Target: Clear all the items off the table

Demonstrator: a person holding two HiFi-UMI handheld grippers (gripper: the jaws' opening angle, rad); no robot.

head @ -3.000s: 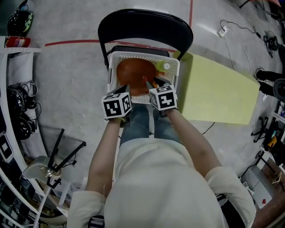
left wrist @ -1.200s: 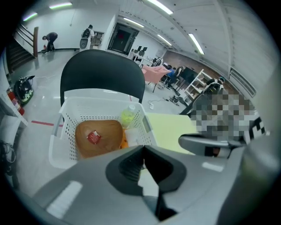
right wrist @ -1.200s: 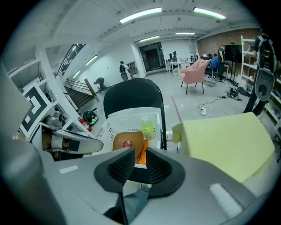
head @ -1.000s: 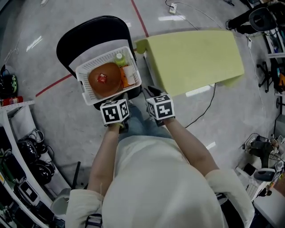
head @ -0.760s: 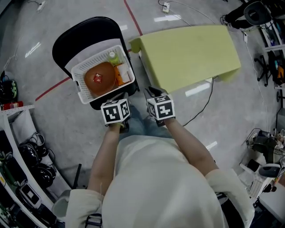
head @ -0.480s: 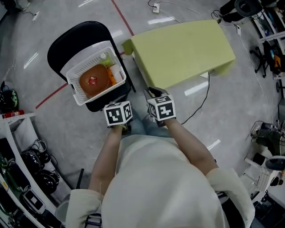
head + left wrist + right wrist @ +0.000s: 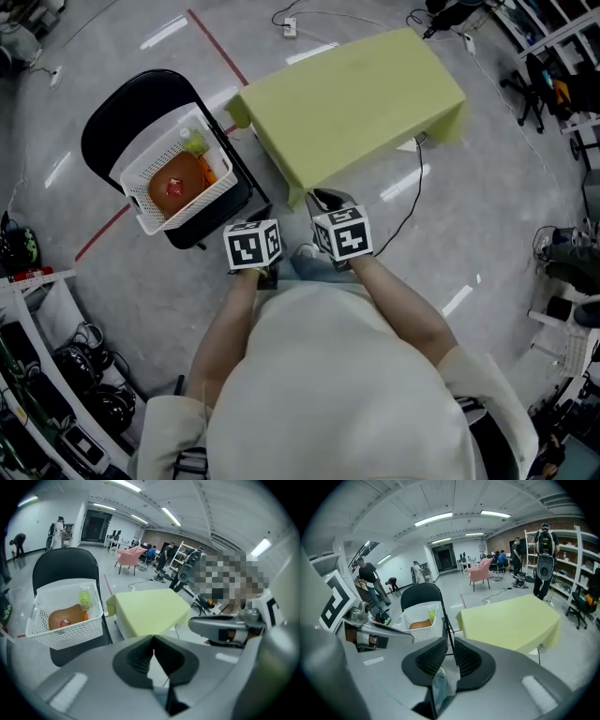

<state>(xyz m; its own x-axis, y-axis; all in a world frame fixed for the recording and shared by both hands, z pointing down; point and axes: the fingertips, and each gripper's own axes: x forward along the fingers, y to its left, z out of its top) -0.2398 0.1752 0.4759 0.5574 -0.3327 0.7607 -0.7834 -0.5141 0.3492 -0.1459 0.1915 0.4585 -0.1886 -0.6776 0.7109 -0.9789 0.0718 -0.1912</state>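
Observation:
The table (image 7: 347,94) under its yellow-green cloth is bare on top. A white basket (image 7: 141,202) on a black folding chair (image 7: 117,103) holds a brown rounded item (image 7: 172,183), a green bottle (image 7: 194,143) and orange pieces. Both grippers are held close to my body, between chair and table. My left gripper (image 7: 153,637) is shut with nothing in it; its marker cube (image 7: 253,246) shows from above. On my right gripper (image 7: 450,641) the jaws have just been closing; a narrow gap stays between them and nothing is in it.
Grey floor lies all round, with a red tape line (image 7: 216,42) and a black cable (image 7: 412,202) beside the table. Shelves with headsets (image 7: 84,375) stand at the left. People (image 7: 370,581) and racks stand far off in the room.
Both grippers have come away from the basket, where they were three seconds ago, and now sit nearer the table's corner. Chair and basket have slid to the left of the head view.

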